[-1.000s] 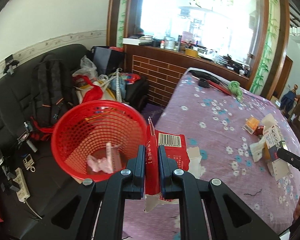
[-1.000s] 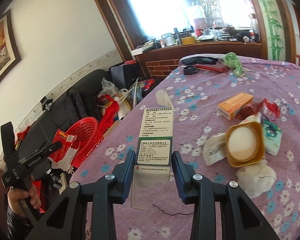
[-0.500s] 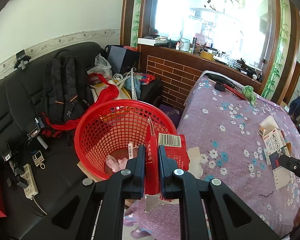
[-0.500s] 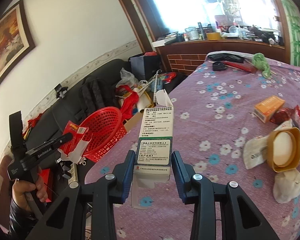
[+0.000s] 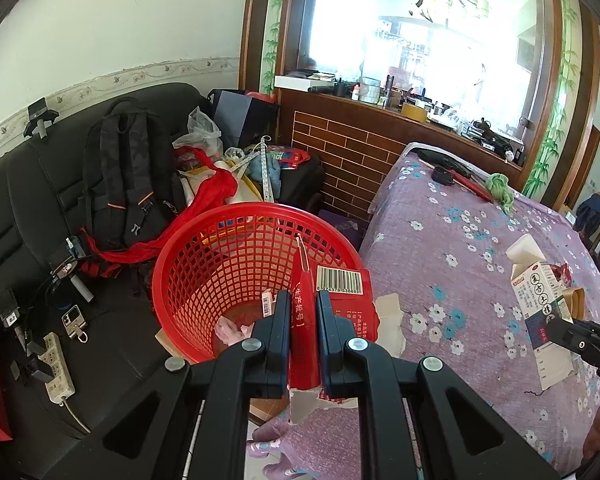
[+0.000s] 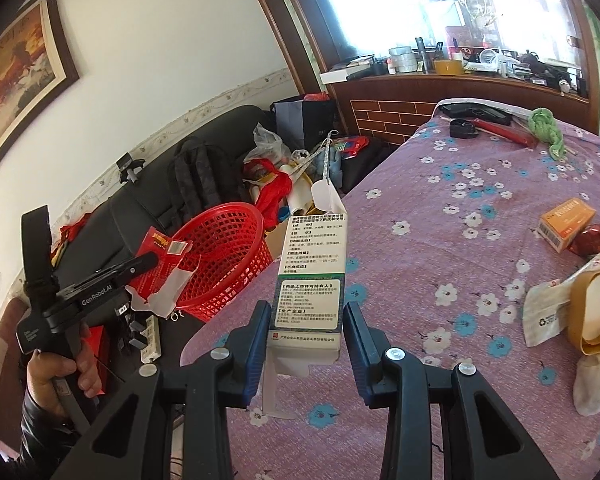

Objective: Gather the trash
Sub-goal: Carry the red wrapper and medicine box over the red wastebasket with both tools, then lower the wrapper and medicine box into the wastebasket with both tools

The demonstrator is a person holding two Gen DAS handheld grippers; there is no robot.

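My left gripper (image 5: pixel 303 312) is shut on a flattened red carton (image 5: pixel 340 300) with a barcode and holds it over the near rim of the red mesh basket (image 5: pixel 236 256). The basket stands beside the table and holds some pink and white scraps. In the right wrist view the same gripper (image 6: pixel 140 264) and red carton (image 6: pixel 162 256) hang beside the basket (image 6: pixel 224 248). My right gripper (image 6: pixel 306 320) is shut on a white and green medicine box (image 6: pixel 312 276), held above the table's left edge. That box (image 5: pixel 540 300) also shows at the right of the left wrist view.
The purple flowered tablecloth (image 6: pixel 440 216) carries an orange box (image 6: pixel 566 224), a tan round lid (image 6: pixel 596 312), white wrappers (image 6: pixel 544 312) and a red wrapper (image 6: pixel 592 240) at the right. A black sofa (image 5: pixel 40 208) with a backpack (image 5: pixel 128 172) and clutter lies left of the basket.
Both grippers have moved left toward the basket with their cartons. The basket now looms larger in both views, and the red carton sits over its rim.
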